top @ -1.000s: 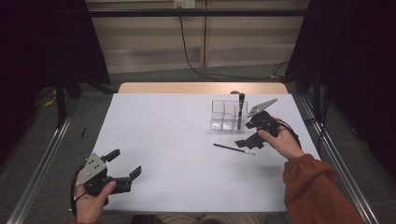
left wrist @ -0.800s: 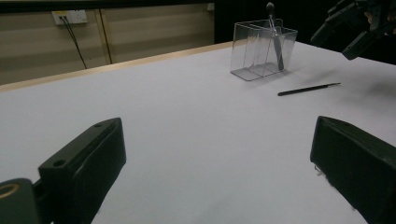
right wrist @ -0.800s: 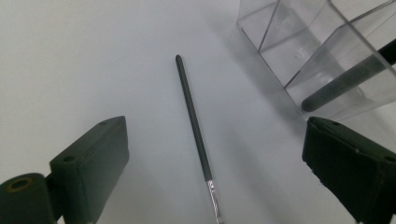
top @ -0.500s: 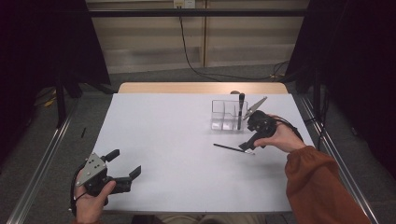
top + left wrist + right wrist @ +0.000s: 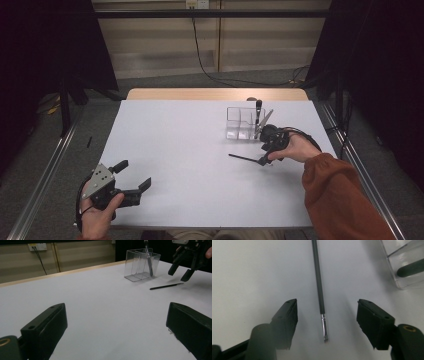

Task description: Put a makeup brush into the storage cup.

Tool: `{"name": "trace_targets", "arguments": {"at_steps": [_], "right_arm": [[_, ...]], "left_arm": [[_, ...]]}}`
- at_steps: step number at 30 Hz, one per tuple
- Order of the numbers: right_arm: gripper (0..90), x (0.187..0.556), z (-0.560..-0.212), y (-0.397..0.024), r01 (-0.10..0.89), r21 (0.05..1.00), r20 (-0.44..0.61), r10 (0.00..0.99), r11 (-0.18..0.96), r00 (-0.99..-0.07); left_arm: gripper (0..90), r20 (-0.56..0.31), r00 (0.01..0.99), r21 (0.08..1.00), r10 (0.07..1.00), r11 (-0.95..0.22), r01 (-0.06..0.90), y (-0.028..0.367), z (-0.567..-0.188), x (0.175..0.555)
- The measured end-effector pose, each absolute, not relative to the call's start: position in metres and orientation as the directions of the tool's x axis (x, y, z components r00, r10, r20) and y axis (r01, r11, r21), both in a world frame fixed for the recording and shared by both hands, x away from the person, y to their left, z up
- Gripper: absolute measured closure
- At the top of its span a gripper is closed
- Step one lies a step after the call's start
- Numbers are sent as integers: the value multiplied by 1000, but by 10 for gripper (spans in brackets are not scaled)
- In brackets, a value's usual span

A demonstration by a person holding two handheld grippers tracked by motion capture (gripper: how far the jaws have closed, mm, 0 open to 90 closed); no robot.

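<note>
A thin black tool (image 5: 245, 158) with a short silvery tip lies flat on the white table, just in front of a clear plastic box (image 5: 240, 122). My right gripper (image 5: 262, 161) points down over the tool's right end. In the right gripper view the silvery tip (image 5: 324, 327) lies between the two jaws (image 5: 325, 320), with a gap on each side. Those jaws have just been closing and do not touch the tool. My left gripper (image 5: 134, 174) hovers near the table's front left corner, open and with nothing between its jaws (image 5: 116, 330).
The clear box (image 5: 140, 265) has compartments and holds a black-handled tool (image 5: 258, 111) and a silvery one standing upright. The white table top (image 5: 190, 145) has a wooden strip along its far edge. Metal rails run along both sides.
The right gripper has tilted down over the black tool's end and its jaws have narrowed around it. The left gripper has stayed put.
</note>
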State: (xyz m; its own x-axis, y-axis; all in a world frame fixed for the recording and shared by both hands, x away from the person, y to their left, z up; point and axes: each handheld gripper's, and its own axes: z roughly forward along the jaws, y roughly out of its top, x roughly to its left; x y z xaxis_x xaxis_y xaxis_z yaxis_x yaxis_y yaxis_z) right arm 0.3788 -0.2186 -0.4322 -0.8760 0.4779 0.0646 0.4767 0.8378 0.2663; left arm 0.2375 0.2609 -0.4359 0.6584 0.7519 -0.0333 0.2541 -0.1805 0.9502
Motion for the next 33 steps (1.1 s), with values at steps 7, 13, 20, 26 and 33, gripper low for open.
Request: {"name": "trace_targets", "arguments": {"at_steps": [7,13,20,26,33], "right_arm": [[497,380,-441,-217,472,199,70,468,859,-881],[603,380,-444,-215,464,181,71,459,867,-886],[667,379,-449,-211,450,159,48,449,878,-892],[707,378,-449,-210,431,156,32,431,889,-902],[798,378,-449,-207,436,137,44,435,889,-900]], "left_arm": [[34,-27,660,950,751,-187,252,261,-436,238],[34,-27,660,950,751,-187,251,261,-436,238],[34,-26,660,950,751,-187,251,261,-436,238],[34,-25,660,949,751,-189,251,261,-436,238],[34,-26,660,949,751,-189,252,261,-436,238]]}}
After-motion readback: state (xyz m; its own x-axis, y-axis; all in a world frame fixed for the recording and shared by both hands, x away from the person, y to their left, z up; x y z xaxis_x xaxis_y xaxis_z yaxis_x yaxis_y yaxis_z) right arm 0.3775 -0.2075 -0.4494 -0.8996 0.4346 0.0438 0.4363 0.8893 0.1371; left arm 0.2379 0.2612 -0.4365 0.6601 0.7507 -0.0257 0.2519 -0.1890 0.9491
